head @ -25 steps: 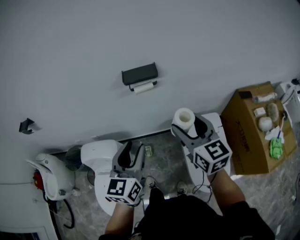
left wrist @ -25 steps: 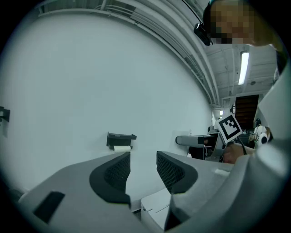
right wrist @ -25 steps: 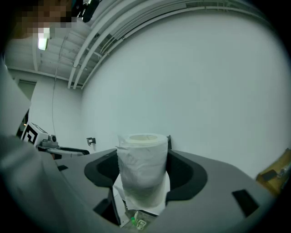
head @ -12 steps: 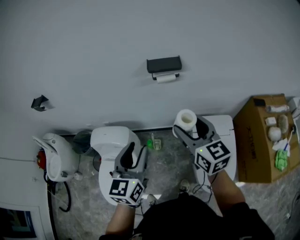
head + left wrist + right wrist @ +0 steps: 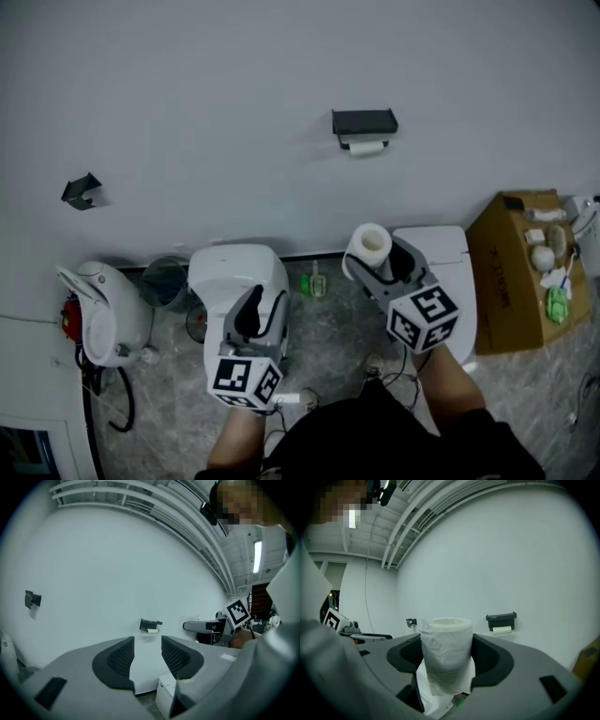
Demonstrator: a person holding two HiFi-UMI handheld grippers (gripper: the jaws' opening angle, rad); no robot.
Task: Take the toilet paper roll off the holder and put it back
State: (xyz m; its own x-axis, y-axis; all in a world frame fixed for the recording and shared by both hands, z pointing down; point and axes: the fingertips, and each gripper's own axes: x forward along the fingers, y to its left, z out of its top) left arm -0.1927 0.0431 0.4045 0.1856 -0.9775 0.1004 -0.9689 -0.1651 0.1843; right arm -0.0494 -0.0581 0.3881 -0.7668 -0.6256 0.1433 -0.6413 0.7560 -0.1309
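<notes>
Right gripper [image 5: 377,265] clamped on an upright toilet paper roll [image 5: 368,241].
Left gripper [image 5: 256,314] empty, jaws slightly apart; black holder [image 5: 365,121] on the wall [image 5: 187,103] ahead.

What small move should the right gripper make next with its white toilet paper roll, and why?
Probably carry the white toilet paper roll forward toward the wall, with the right gripper kept shut on it. The roll stands upright between its jaws, well short of the wall. The black wall holder already has a small white roll under it, so which mount to aim for is unclear.
</notes>
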